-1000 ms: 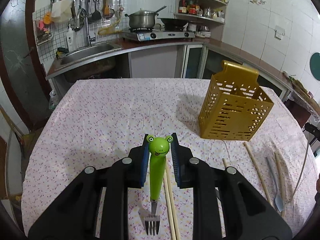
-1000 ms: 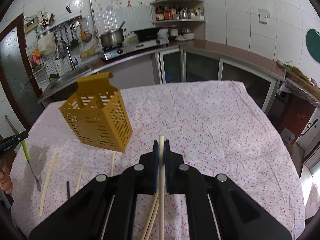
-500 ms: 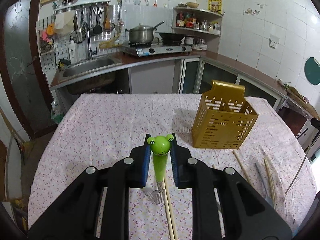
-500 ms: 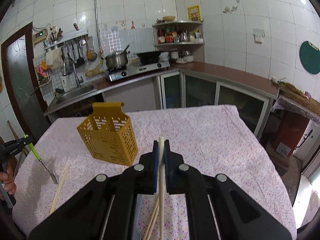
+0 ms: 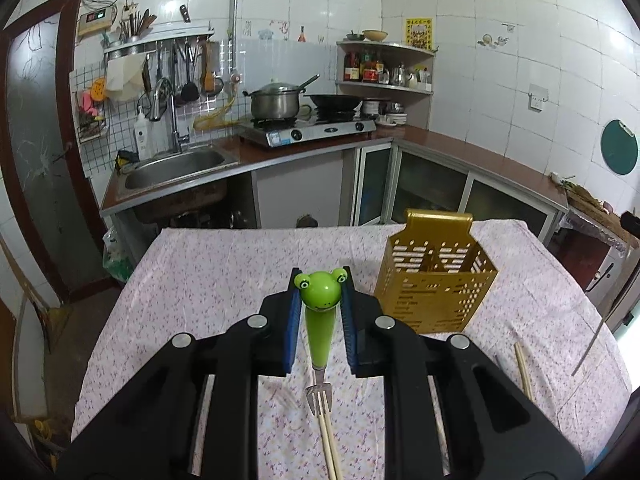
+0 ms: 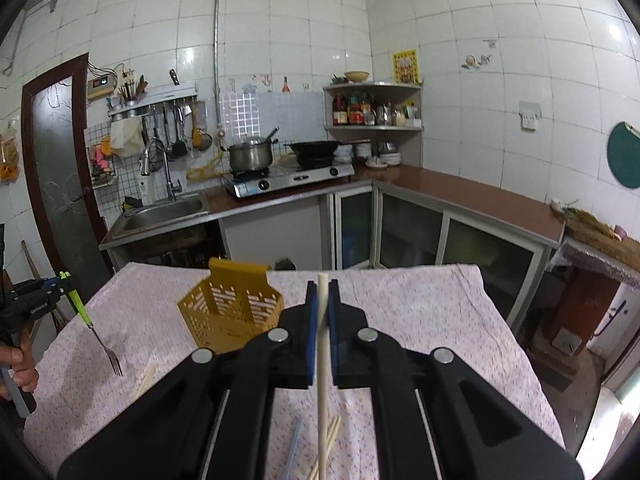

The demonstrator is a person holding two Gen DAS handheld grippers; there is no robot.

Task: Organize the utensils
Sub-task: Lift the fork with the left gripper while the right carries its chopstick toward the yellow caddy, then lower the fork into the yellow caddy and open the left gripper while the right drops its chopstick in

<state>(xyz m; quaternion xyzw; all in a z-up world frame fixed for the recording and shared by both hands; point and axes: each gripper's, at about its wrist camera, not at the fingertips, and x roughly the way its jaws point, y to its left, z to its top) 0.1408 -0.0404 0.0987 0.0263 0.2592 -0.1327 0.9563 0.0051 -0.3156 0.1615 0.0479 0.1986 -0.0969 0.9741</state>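
Left gripper (image 5: 320,280): clamps frog fork (image 5: 319,320), tines down, holder (image 5: 436,296) just right. Right gripper (image 6: 323,292): clamps chopstick (image 6: 322,344), upright, holder left, farther. Left nearer.

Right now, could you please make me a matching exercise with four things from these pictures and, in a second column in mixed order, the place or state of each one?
Things:
1. frog fork
2. white chopstick
3. gold utensil holder
4. blue-grey handle

Places or states:
A. stands upright on the tablecloth
B. held in the left gripper, tines pointing down
C. lies flat on the cloth near loose chopsticks
D. clamped between the right gripper fingers

Pairs: 1-B, 2-D, 3-A, 4-C
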